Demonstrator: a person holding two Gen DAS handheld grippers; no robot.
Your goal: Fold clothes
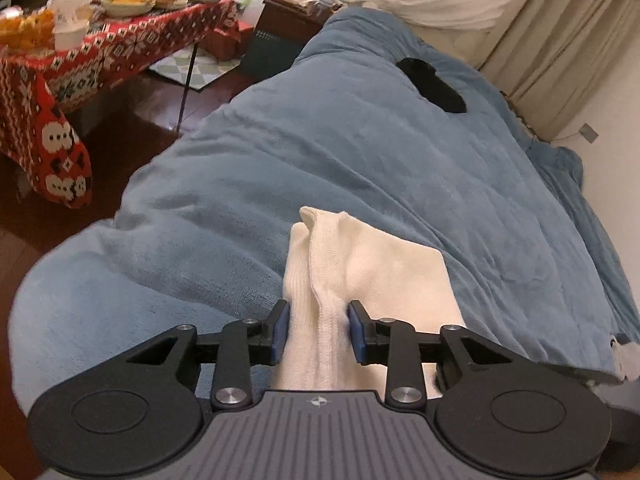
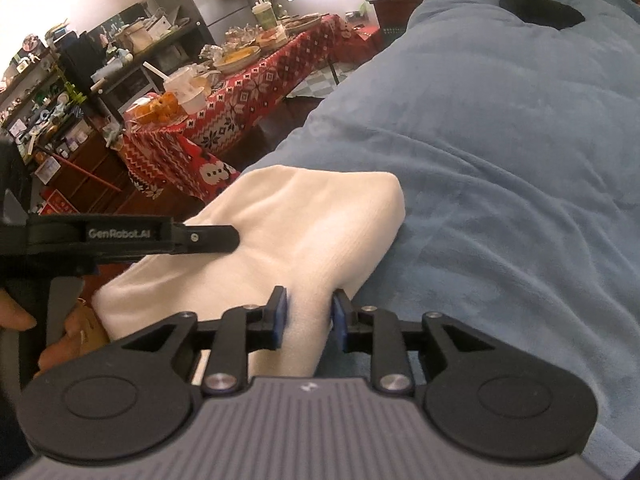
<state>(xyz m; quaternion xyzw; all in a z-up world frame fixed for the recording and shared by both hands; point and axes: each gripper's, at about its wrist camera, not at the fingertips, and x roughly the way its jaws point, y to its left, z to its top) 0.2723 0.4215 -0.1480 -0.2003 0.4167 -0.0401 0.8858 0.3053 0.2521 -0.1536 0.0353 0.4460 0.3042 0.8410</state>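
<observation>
Found the white knit garment (image 1: 372,264) at the near end of the blue duvet (image 1: 360,152), partly lifted and partly resting on it; showed at least two layers in the left wrist view, a ribbed edge lying over a smoother panel, so already doubled somewhere along its length; could not tell what kind of garment it was. Saw the left gripper (image 1: 318,332) narrowed onto a bunched ridge of the knit, blue pads pressing it from both sides; saw the right gripper (image 2: 308,320) likewise closed to a narrow gap, with a thick fold of the same cloth clamped between its pads. Caught the left gripper again from the side in the right wrist view, reaching over the cloth's far portion, with part of the person's hand (image 2: 16,316) below it. Judged the scene to fit either a fold being carried over or a doubled piece being shifted and squared; in both cases, best handled by keeping the two grips level and equally taut, letting no layer slip out from the pads, and matching the edges before any setting down; judged the soft, puffy duvet likely to let the knit sag and skew. Farther off, noted a black item (image 1: 434,84) on the duvet and a table with a red patterned cloth (image 1: 120,52) beside the bed.
</observation>
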